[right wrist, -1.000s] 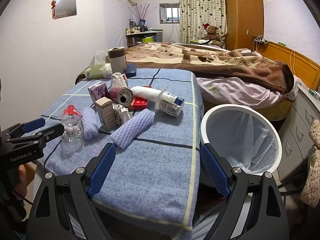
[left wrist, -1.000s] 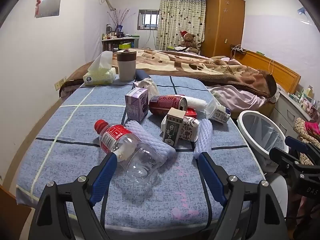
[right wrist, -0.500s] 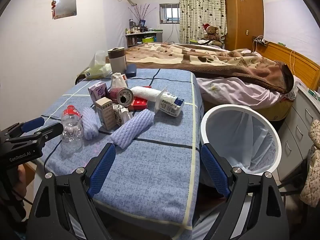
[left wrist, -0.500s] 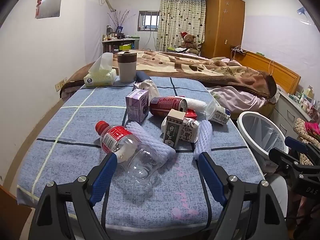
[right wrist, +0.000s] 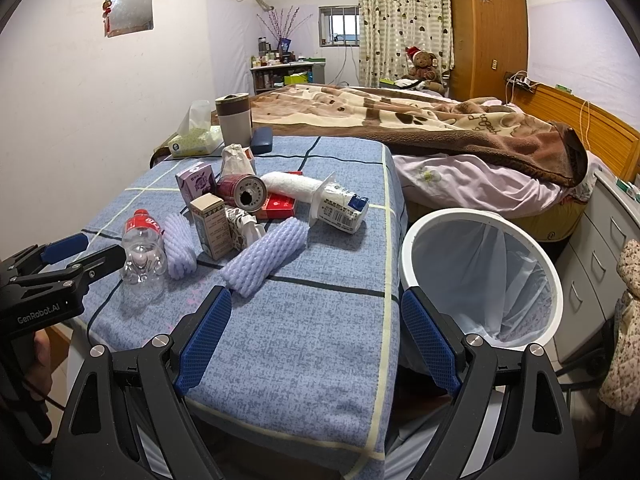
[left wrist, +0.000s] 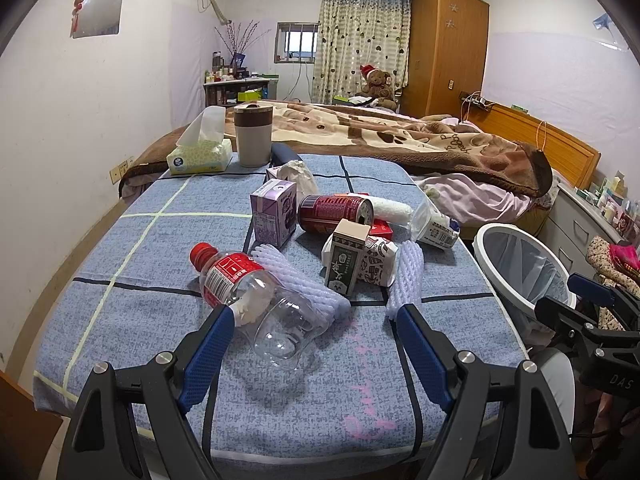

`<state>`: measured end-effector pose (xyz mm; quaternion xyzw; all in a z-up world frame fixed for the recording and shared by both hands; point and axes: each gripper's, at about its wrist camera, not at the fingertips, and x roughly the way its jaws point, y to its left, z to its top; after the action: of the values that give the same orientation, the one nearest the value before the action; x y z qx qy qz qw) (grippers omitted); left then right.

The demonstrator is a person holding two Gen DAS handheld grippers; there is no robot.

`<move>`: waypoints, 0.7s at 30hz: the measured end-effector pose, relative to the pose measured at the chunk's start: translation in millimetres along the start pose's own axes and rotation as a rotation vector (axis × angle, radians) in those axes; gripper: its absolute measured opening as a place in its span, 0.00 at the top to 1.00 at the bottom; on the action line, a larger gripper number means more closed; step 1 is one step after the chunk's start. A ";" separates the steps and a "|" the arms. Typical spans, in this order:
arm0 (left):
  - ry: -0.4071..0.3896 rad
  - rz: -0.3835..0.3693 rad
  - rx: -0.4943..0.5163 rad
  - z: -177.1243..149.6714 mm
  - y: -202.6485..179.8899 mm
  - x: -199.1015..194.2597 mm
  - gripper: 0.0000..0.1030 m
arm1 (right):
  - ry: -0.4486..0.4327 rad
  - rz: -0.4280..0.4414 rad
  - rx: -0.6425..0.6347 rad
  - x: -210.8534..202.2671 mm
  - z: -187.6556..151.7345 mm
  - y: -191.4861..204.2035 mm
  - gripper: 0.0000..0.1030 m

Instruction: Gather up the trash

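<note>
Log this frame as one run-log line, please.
phase: pre-grasp | left gripper: open, at plastic bottle | right gripper: open, empty | bin: beside table

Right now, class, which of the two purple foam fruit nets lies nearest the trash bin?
The purple foam net alone at the pile's bin-side edge; the other net lies against the plastic bottle, farther from the trash bin.

You saw a blue checked cloth-covered surface (left wrist: 160, 280), a clear plastic bottle with red cap and label (left wrist: 248, 292), a purple drink carton (left wrist: 273, 214) and a white-rimmed round bin (right wrist: 480, 276).
</note>
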<state>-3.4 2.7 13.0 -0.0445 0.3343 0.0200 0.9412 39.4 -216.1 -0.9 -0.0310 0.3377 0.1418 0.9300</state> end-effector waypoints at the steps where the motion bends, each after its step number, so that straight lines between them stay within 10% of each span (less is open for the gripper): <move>1: -0.002 0.001 0.000 -1.4 -0.3 0.9 0.19 | 0.000 -0.001 0.000 -0.2 0.1 0.4 0.14; 21: -0.004 0.001 0.001 -0.6 -1.6 0.3 0.19 | 0.000 0.000 -0.001 -0.2 0.7 -1.5 0.14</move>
<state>-3.5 1.1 12.4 -0.0437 0.3325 0.0205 0.9419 40.2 -217.5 -0.3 -0.0314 0.3375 0.1417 0.9301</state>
